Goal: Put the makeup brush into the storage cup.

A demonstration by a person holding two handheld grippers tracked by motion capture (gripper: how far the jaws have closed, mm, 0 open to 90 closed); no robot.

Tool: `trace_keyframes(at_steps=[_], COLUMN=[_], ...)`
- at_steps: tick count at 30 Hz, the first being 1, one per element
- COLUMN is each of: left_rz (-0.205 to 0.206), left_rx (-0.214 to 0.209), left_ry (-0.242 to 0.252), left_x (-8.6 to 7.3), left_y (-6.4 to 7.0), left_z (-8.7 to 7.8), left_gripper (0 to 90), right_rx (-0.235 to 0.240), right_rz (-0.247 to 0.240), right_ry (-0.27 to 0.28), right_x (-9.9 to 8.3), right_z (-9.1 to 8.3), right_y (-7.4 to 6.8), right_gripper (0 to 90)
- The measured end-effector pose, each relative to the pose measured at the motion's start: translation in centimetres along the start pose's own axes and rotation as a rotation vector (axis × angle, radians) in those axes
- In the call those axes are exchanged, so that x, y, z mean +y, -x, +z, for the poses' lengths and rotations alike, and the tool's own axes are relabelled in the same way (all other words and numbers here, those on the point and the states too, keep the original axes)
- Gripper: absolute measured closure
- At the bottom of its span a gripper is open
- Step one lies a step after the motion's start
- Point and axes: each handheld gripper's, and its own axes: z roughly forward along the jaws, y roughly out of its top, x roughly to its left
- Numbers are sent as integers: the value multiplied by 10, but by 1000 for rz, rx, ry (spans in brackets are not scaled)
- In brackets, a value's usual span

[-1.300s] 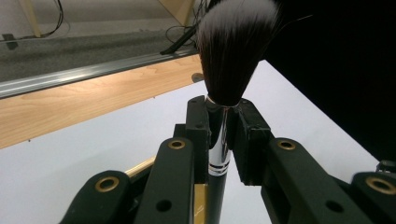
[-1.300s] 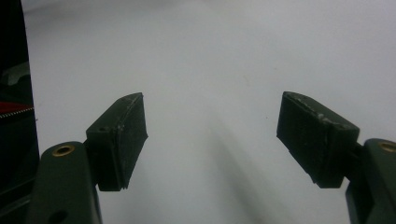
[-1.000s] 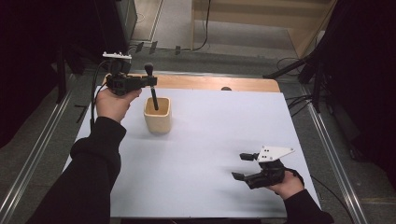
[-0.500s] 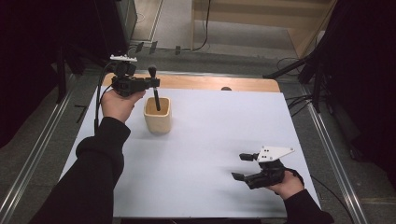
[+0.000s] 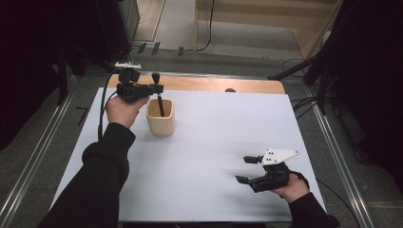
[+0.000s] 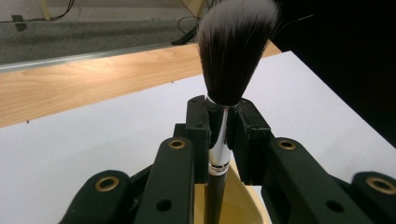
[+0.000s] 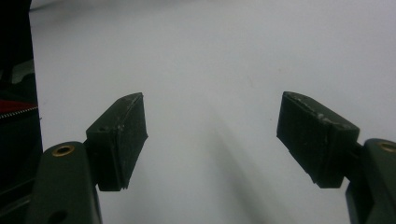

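- The soft-bristled makeup brush with a black handle and silver ferrule (image 6: 223,93) stands nearly upright, dark bristles up, handle end down and leaning slightly inside the cup.
- The pale yellow, smooth, round cup (image 5: 160,118) sits on the white table covering (image 5: 214,137), toward its far left.
- The left gripper (image 5: 154,88) is clamped on the ferrule just below the bristles.
- The right gripper (image 5: 247,169), near the front right corner, has its jaws wide apart, holding nothing.

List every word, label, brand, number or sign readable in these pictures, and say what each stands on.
None can be read. The brush, clamped in the left tool, shows no print on its silver band; the cup, the white sheet and the open right tool are also blank.
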Motion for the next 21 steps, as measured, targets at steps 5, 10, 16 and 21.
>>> trace_keyframes(at_steps=[5,10,16,21], left_rz=[-4,0,-3,0], left_rx=[-13,-11,-18,-24], left_ry=[-10,-20,-39,-45], left_x=[-5,-10,-13,-14], left_y=[-2,-4,-8,-7], left_z=[3,4,4,4], left_gripper=[784,783,779,778], right_rx=[0,-1,-2,-2], right_rz=[0,-1,2,0], right_ry=[0,0,-1,0], right_x=[0,0,0,0], right_z=[0,0,0,0], right_y=[0,0,0,0], right_gripper=[253,253,253,253])
